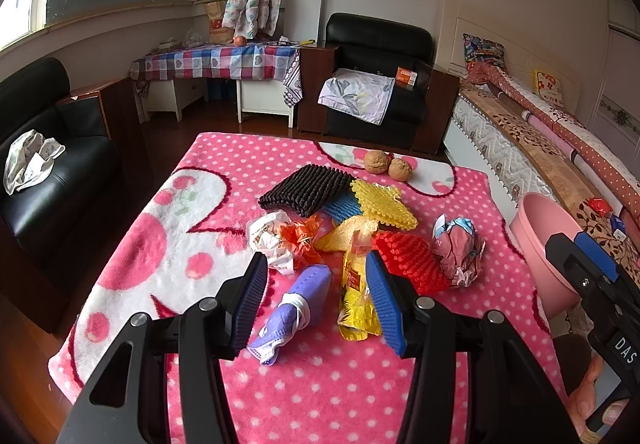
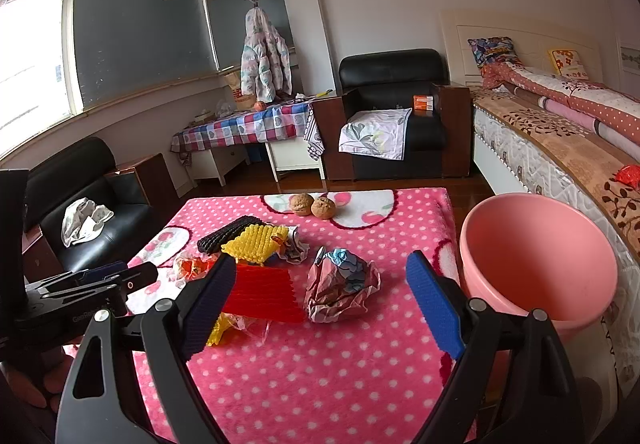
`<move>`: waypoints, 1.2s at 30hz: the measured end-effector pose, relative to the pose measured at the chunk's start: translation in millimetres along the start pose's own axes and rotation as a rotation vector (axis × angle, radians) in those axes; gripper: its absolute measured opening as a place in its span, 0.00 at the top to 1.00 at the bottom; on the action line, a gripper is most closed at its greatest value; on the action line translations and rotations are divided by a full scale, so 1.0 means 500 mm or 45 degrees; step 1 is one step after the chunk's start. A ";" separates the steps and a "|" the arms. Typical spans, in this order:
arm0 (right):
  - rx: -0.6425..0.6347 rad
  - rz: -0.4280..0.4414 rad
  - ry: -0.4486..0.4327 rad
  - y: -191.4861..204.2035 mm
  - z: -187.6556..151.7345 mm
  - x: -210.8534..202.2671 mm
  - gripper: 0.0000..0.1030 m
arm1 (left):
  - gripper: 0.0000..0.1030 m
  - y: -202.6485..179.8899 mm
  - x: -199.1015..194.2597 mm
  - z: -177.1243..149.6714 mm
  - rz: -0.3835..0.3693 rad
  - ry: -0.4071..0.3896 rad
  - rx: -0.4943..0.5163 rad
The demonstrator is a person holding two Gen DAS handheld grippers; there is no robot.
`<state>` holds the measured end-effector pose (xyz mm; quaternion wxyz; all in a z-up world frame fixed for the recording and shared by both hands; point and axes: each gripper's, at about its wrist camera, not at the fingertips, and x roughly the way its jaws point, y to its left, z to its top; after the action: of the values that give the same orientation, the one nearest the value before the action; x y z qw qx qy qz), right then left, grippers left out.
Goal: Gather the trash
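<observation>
Trash lies heaped in the middle of the surface (image 1: 320, 396), which is covered by a pink polka-dot blanket. The heap holds a black foam net (image 1: 306, 189), a yellow net (image 1: 384, 203), a red net (image 1: 412, 260), a white crumpled paper (image 1: 268, 236), an orange wrapper (image 1: 300, 240), a purple mask (image 1: 296, 308) and a yellow snack bag (image 1: 356, 300). A crumpled pink wrapper (image 2: 340, 286) sits a little apart on the right of the heap. Two walnuts (image 1: 387, 163) rest touching each other near the far edge.

The left hand-held gripper (image 1: 316, 300) hangs over the near side of the heap with its blue pads spread; the mask and the snack bag show between them, and nothing is pinched. The right hand-held gripper (image 2: 320, 308) is also spread wide, and the pink wrapper and the red net show between its pads. A pink bin (image 2: 536, 260) stands just beside the surface on the right, next to the bed (image 2: 560, 147).
</observation>
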<state>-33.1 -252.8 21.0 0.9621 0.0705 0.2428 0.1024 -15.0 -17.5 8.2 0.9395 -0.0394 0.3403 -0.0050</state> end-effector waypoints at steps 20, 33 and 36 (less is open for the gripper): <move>0.004 -0.004 0.018 -0.008 -0.009 0.007 0.19 | 0.51 -0.006 -0.002 -0.003 -0.027 -0.008 0.002; 0.018 -0.005 0.050 -0.017 -0.015 0.021 0.21 | 0.51 0.056 -0.003 -0.028 -0.146 0.016 0.031; 0.023 0.003 0.070 -0.020 -0.018 0.030 0.24 | 0.51 0.076 0.001 -0.045 -0.149 0.047 0.041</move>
<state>-22.9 -258.5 4.7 0.9543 0.0765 0.2700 0.1031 -29.8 18.8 -12.5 0.9317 -0.0440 0.3544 -0.0662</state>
